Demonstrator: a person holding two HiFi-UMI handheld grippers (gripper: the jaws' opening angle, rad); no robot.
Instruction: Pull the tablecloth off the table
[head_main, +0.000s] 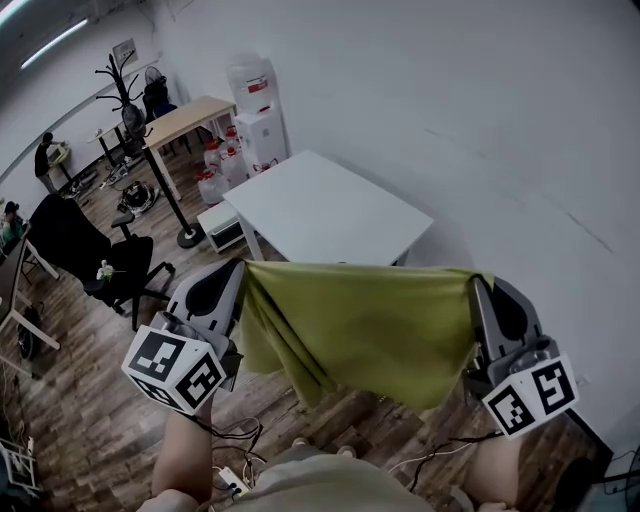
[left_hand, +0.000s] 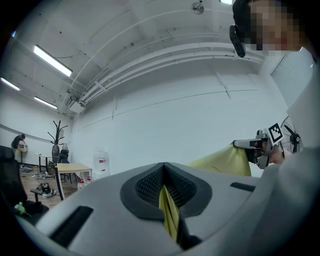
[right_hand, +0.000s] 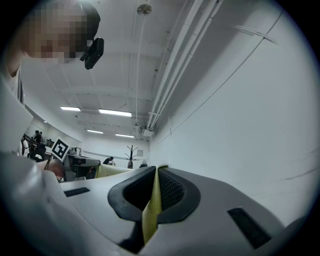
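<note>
Tablecloth (head_main: 365, 335) hangs across front; white table (head_main: 330, 210) beyond; wall (head_main: 500, 120) close right; office chair (head_main: 80, 240), open floor (head_main: 90, 400) left.

The left gripper (head_main: 238, 268) and the right gripper (head_main: 478, 288) share one build: smooth light-grey shells that taper to a point, each with a dark teardrop-shaped recess on its upper side. At the back of each sits a white cube printed with black square patterns, the left marker cube (head_main: 177, 368) and the right marker cube (head_main: 530, 390) (two printed faces show on each). Up close, the jaws carry black ribbed pads (left_hand: 147, 186) inside a dark rim, with dark rectangular slots (left_hand: 72, 225) in the shell. The person wears a white top (left_hand: 300, 165) and a black head camera (right_hand: 94, 52).
</note>
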